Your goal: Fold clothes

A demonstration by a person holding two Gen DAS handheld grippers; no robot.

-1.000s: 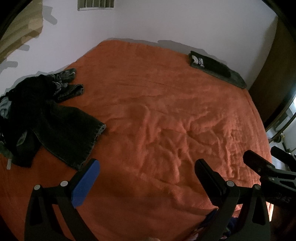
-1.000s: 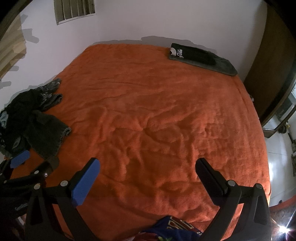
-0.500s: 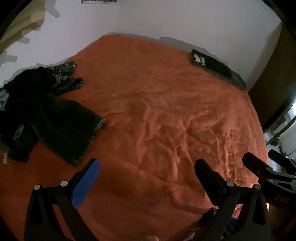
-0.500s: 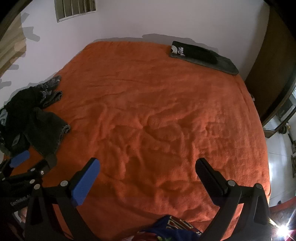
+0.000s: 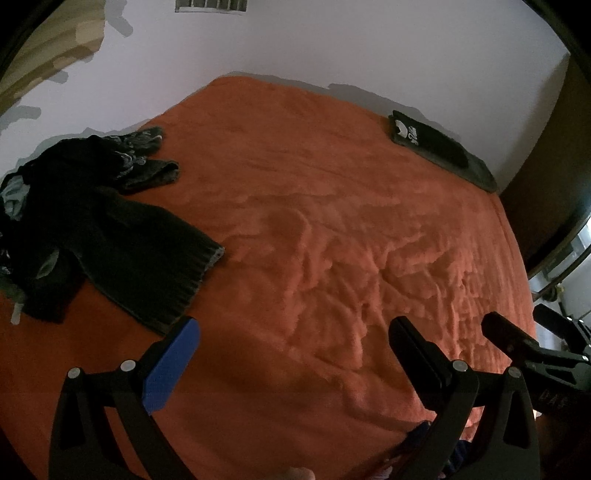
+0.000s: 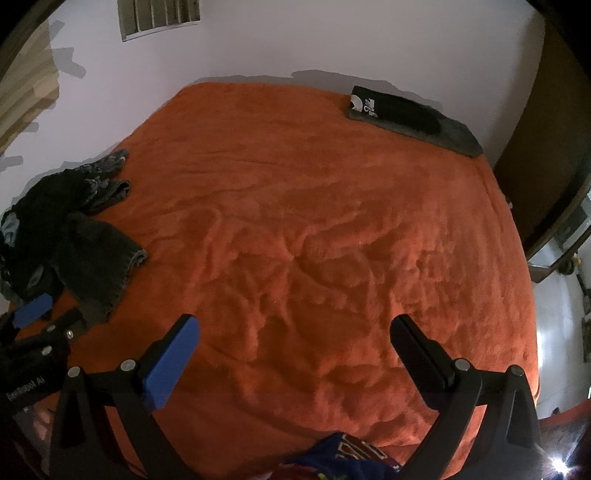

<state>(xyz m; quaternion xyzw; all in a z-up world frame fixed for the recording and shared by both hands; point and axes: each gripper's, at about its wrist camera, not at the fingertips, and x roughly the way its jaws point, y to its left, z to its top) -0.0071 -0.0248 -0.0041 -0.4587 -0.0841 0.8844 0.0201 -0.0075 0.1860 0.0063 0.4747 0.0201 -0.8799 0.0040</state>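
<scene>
A heap of dark clothes (image 5: 85, 225) lies crumpled at the left side of the orange bed (image 5: 325, 229), also seen as the dark heap (image 6: 66, 236) in the right wrist view. A folded dark garment with a white logo (image 5: 436, 147) rests at the far right corner, the same folded garment (image 6: 402, 114) showing in the right wrist view. My left gripper (image 5: 295, 336) hovers open over the near bedspread, nothing between its fingers. My right gripper (image 6: 295, 332) is open too, above the bed's (image 6: 314, 229) near middle. Each gripper shows at the other view's edge.
A white wall with a vent (image 6: 159, 18) stands behind the bed. Dark wooden furniture (image 6: 546, 122) rises at the right, with bright floor (image 6: 557, 332) beside it. A blue and red garment (image 6: 351, 461) shows at the bottom edge, below the right gripper.
The left gripper's view has shifted: the dark heap first slid up and left, and now sits a little lower and to the right. The right gripper's view has barely changed. Both grippers stay open.
</scene>
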